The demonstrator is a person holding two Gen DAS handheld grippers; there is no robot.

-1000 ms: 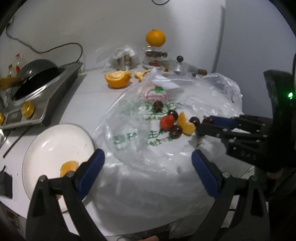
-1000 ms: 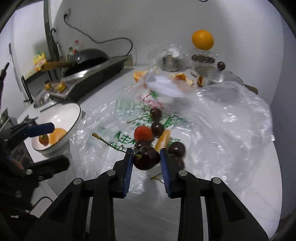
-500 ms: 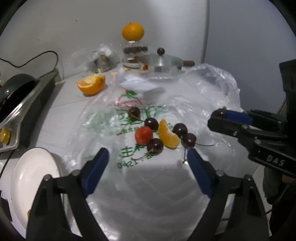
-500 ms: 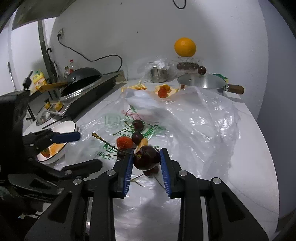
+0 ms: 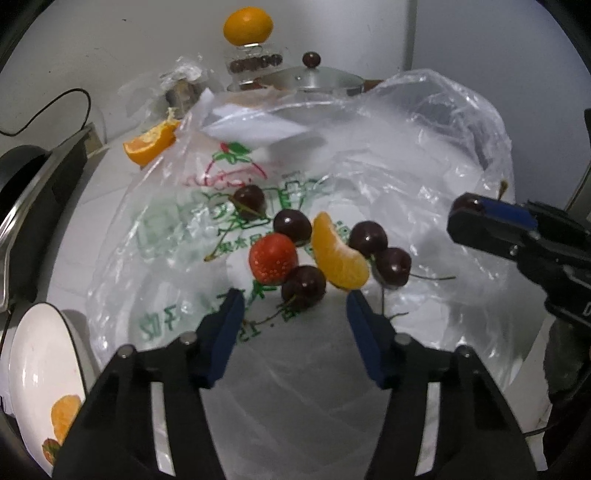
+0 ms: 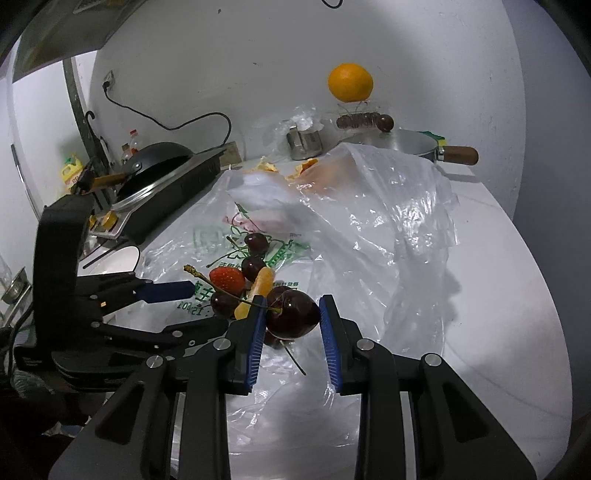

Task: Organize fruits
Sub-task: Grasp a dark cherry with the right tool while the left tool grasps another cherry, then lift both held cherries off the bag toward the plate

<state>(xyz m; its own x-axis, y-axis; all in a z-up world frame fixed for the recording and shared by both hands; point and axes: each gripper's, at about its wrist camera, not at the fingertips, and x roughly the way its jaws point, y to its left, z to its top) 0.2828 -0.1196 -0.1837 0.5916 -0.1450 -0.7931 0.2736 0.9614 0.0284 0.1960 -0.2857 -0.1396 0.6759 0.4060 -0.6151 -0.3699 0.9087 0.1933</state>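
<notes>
Fruits heaped on a clear plastic bag [image 5: 369, 155] spread over the white counter [image 6: 517, 295], near the middle. Nearest in the right wrist view: right gripper [image 6: 291, 325] clamped on a dark cherry [image 6: 293, 314], pads pressing both sides, stem [image 6: 221, 286] sticking out to the left, fruit lifted clear of the bag. Nearest in the left wrist view: left gripper [image 5: 295, 306] with jaws part-way apart, just been closing, nothing between the pads, tips poised just short of the pile. Just beyond those tips: a cherry at the pile's near edge [image 5: 303, 286], a strawberry [image 5: 273, 258] to its left and touching it, an orange segment [image 5: 340, 256] to its right. Right of the segment, two more cherries [image 5: 393, 266] side by side. Behind the strawberry, another cherry [image 5: 292, 226], and farther still a lone cherry on the bag's green print [image 5: 250, 197]. Near left corner: a white bowl [image 5: 33, 365] off the bag, holding an orange piece [image 5: 64, 413] and a bit of something red. Farther left: a stove with a dark pan [image 6: 155, 162]. Beyond the bag on the left, a cut orange half [image 5: 149, 144]. Against the far wall: a lidded metal pot [image 5: 314, 77] with a wooden handle, a small metal cup in plastic wrap [image 6: 304, 142], and a whole orange [image 5: 248, 26] perched on a clear container of dark fruit [image 5: 255, 64].
</notes>
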